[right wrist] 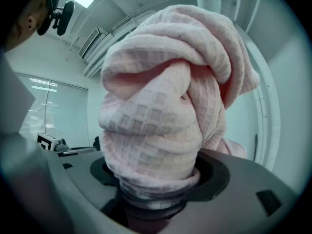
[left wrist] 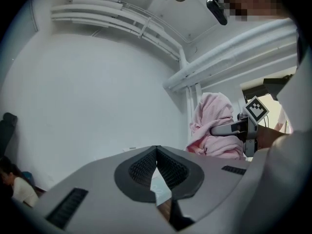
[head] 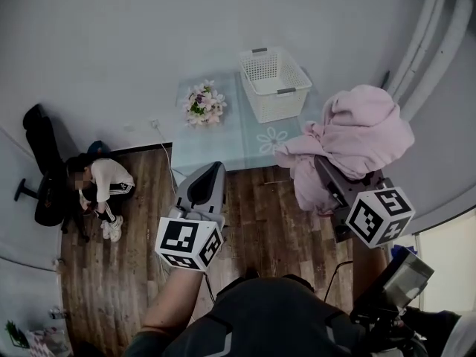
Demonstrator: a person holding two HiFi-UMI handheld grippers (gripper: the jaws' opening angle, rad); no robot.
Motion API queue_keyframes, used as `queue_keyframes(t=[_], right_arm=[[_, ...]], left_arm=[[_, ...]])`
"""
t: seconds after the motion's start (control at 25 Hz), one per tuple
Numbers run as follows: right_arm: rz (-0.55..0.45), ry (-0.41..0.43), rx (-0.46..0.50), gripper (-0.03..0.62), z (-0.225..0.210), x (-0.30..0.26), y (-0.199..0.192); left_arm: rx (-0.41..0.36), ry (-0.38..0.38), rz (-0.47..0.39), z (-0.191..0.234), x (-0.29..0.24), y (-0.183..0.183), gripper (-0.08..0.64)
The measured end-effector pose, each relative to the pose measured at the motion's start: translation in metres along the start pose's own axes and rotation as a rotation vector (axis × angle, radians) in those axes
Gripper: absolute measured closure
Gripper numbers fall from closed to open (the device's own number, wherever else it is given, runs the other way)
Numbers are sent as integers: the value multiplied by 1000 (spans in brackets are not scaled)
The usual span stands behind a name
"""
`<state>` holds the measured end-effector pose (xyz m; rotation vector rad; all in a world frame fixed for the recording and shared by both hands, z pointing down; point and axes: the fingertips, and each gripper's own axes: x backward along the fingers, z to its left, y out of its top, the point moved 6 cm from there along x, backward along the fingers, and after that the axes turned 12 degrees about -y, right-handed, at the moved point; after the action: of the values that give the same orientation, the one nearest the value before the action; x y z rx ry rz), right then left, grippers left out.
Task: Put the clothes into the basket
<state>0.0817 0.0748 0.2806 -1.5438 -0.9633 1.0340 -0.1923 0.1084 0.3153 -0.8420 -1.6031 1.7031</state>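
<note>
1. Clothes to be moved: one pink garment (head: 357, 136), bunched up and held in the air. The step in hand is judged to be the carry toward the basket; nothing lies in the basket yet.
2. Left gripper (head: 212, 175): its fingers are closed tip to tip with nothing between them. In the left gripper view only a slit of the table shows below the meeting pads (left wrist: 146, 167). This gripper takes no part in the hold.
3. Table (head: 223, 143): it lies just ahead of the left fingertips. A bunch of flowers (head: 204, 103) stands on it, beyond those tips.
4. Basket (head: 281, 104): it stands upright on the table, ahead and to the right of the left fingers and ahead and to the left of the right fingers. It is well apart from the garment.
5. Right gripper (head: 321, 166): its fingers are clamped on the garment. In the right gripper view the fabric (right wrist: 165, 106) fills the whole gap between the pads and bulges out past the tips. In the head view loose folds hang down beside and below the fingers.
6. Next move, as judged:
   - Carry the right fingers forward and leftward until the bundle is above the basket mouth.
   - Keep the hanging folds above the near rim so they do not catch on it.
   - Lower the bundle, then part the fingers.
</note>
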Motion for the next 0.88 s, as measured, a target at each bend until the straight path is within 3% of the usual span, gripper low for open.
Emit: queue_keyframes(t=[0.44, 0.68, 0.88], right_arm=[[-12, -27, 26, 245, 3, -18, 3], [6, 2, 32, 245, -10, -91, 12], [-2, 27, 49, 245, -37, -133, 32]], left_arm=[[27, -41, -51, 21, -23, -3, 551], [38, -18, -35, 70, -77, -2, 551], [11, 2, -30, 84, -123, 16, 551]])
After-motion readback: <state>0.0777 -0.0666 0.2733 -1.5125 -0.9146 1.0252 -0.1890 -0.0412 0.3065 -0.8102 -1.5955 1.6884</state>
